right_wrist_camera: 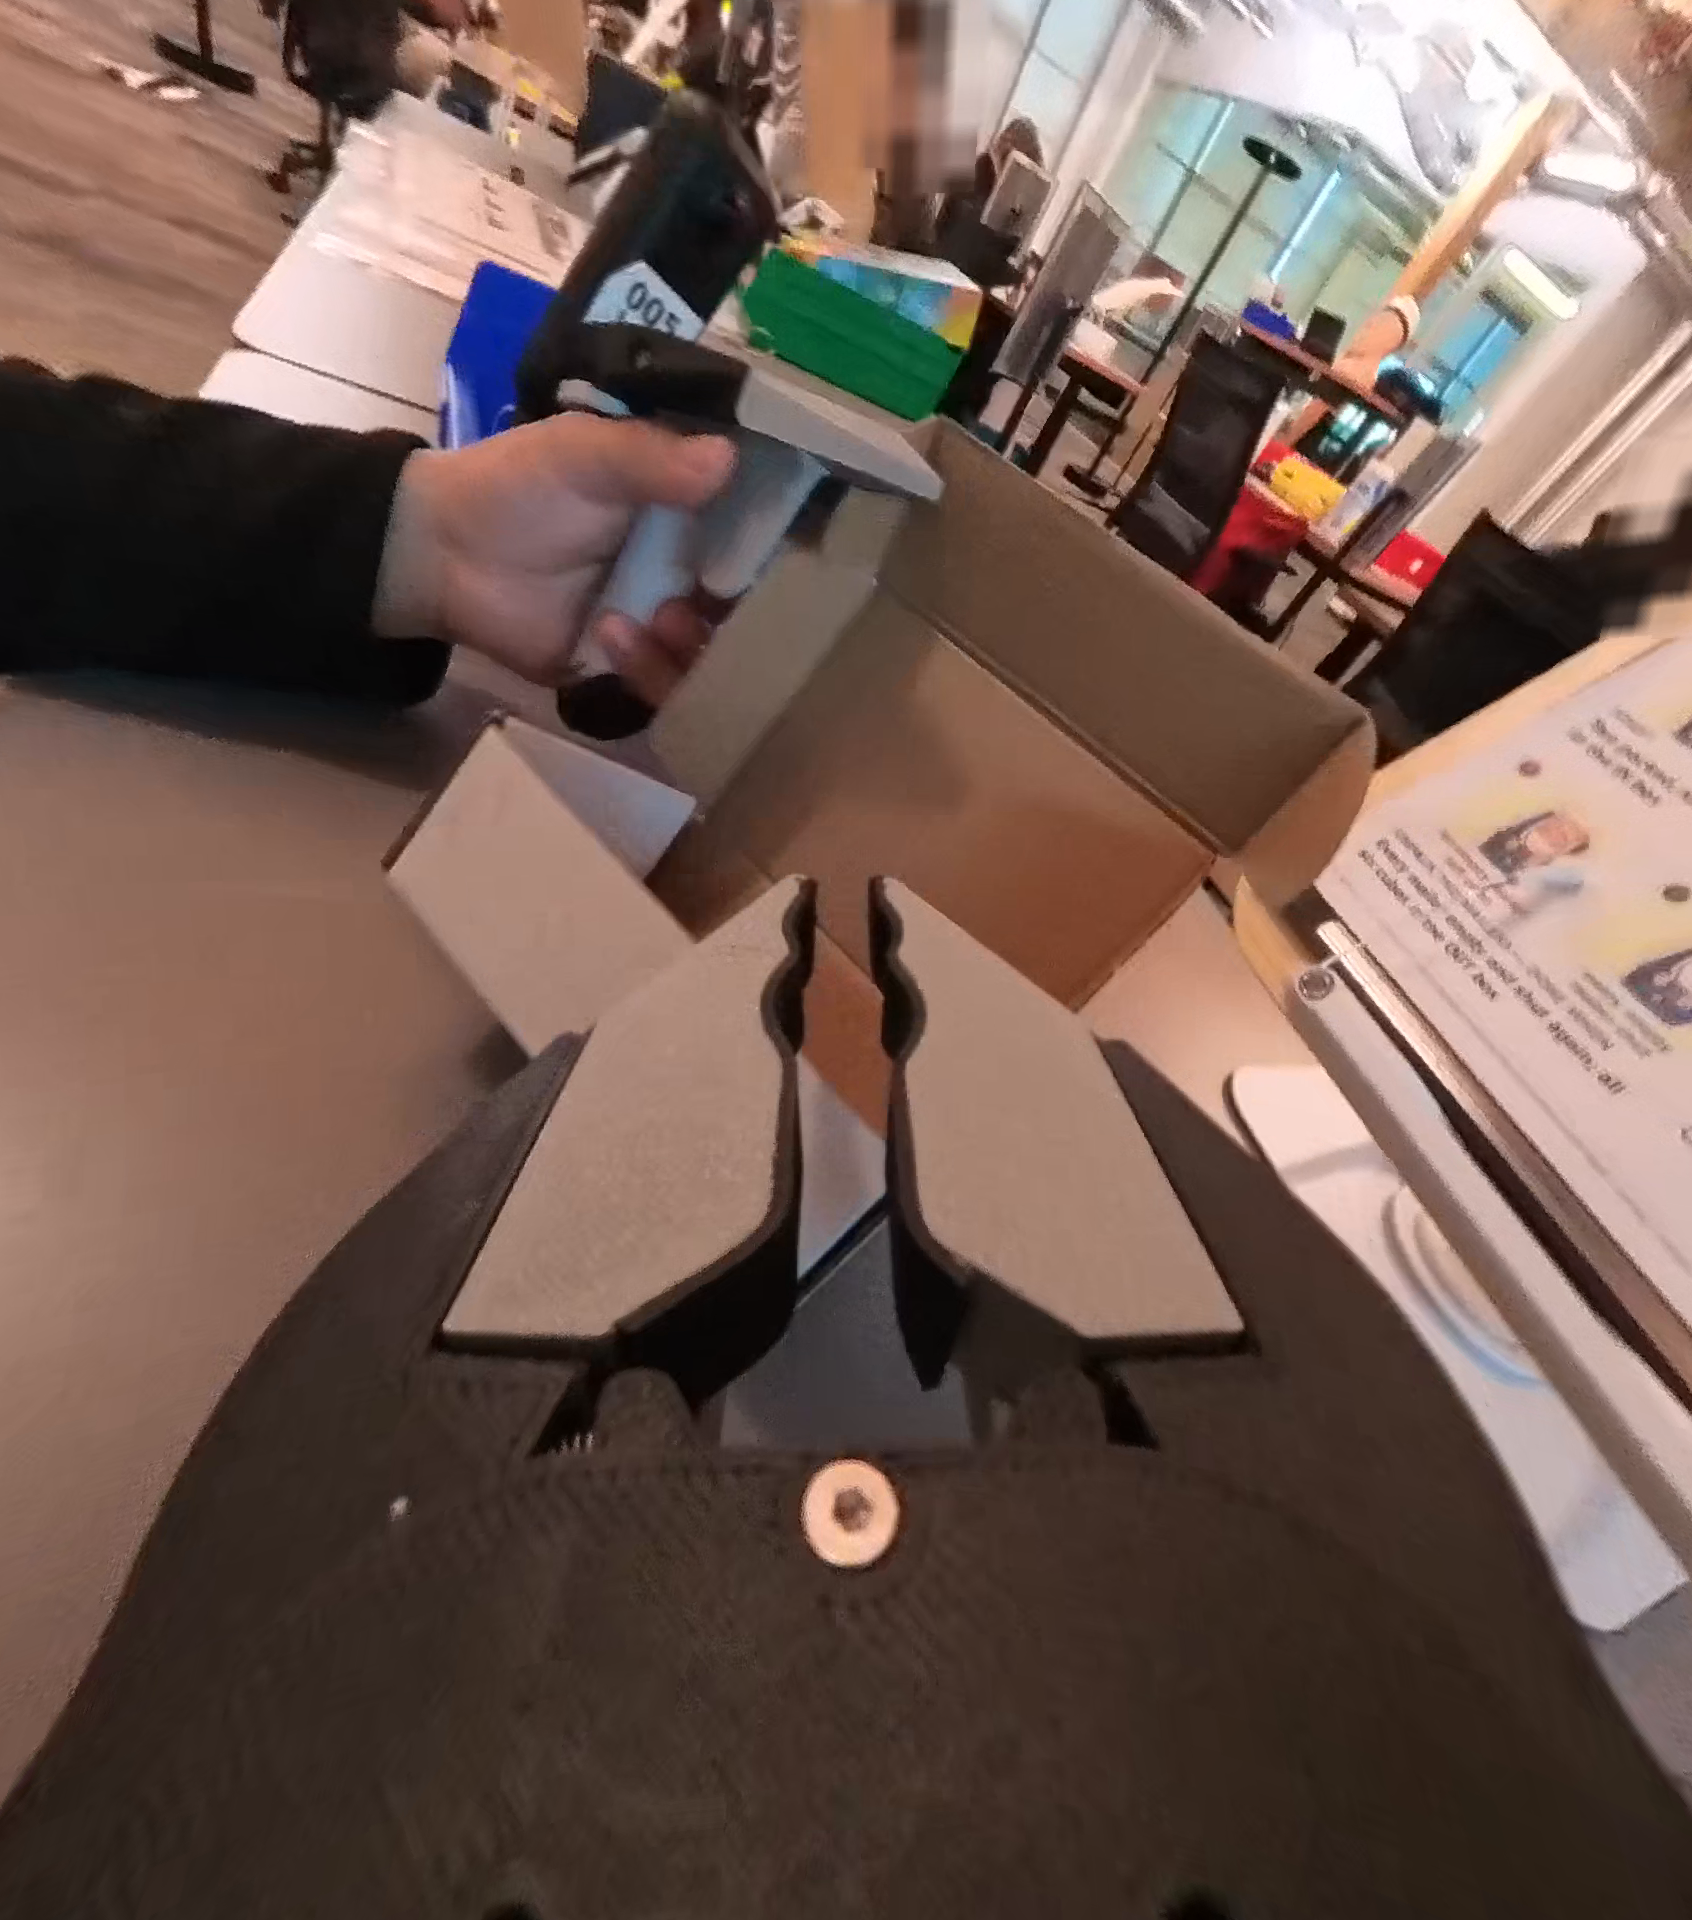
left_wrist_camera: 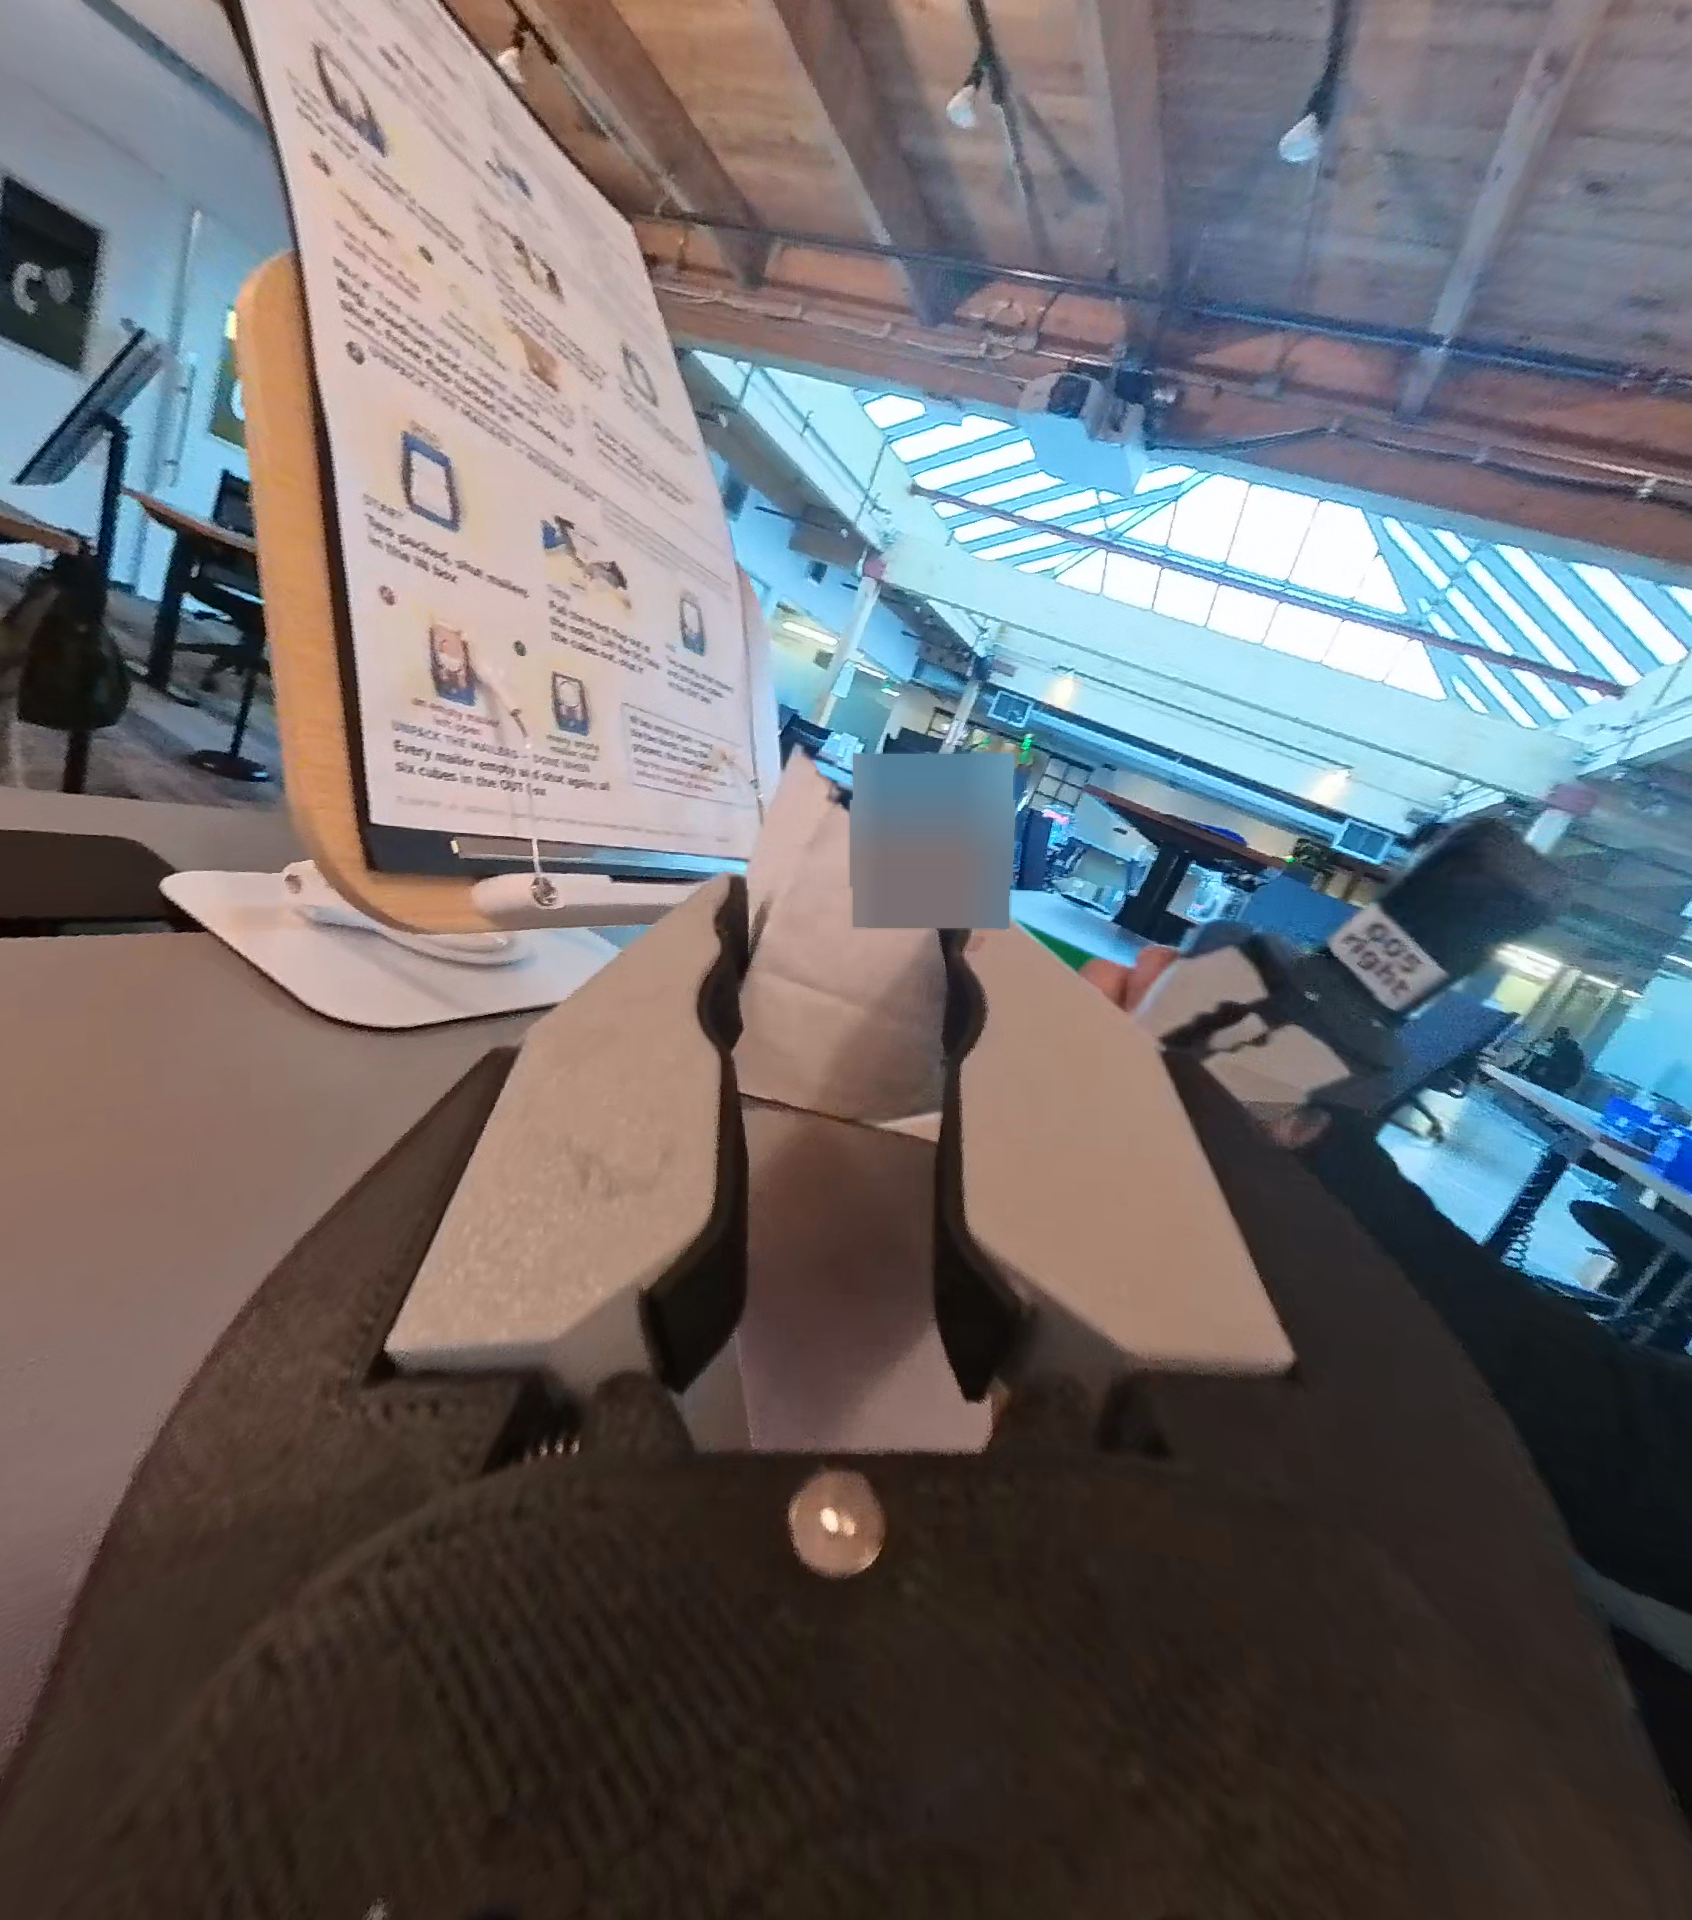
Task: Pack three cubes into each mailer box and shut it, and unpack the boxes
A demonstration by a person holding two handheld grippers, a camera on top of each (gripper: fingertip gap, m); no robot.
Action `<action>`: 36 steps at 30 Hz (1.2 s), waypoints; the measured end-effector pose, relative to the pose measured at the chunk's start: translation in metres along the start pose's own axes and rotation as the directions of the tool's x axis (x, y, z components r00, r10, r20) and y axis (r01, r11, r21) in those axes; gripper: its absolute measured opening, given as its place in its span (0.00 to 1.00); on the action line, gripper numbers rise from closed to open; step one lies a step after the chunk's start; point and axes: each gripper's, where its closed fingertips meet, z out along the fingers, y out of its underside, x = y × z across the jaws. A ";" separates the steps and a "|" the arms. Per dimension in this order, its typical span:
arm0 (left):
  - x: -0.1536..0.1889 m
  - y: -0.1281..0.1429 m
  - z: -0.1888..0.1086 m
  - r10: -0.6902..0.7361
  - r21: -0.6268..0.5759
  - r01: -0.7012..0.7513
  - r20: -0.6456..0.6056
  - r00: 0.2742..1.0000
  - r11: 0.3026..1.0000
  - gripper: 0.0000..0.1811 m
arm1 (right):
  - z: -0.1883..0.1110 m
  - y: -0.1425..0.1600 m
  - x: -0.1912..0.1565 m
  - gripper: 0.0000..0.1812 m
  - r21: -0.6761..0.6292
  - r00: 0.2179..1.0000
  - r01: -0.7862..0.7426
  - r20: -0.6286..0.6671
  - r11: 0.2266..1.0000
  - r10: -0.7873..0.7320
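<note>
One open mailer box (right_wrist_camera: 977,727) of brown cardboard with grey-white outer faces fills the middle of our dark grey table (right_wrist_camera: 146,987), its lid raised and its long axis running from near left to far right in the right wrist view. No cubes show in what we see of it, though its floor is largely hidden. To its right stands a printed instruction sheet on a pale wooden stand (left_wrist_camera: 509,520). Our left gripper (right_wrist_camera: 852,457), gripped by a bare hand (right_wrist_camera: 530,540), sits at the lid's far-left top edge; from its own view its fingers stand apart around a white flap, and we cannot tell whether they pinch it. Our right gripper (right_wrist_camera: 842,904) hovers just short of the near wall, fingers nearly together on nothing, so we judge the left better placed to swing the lid.
</note>
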 end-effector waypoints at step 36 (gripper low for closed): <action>-0.109 0.047 -0.034 0.450 -0.467 -0.186 0.552 0.702 0.864 0.14 | 0.005 0.084 -0.054 0.00 -0.411 0.954 0.120 0.299 0.904 0.009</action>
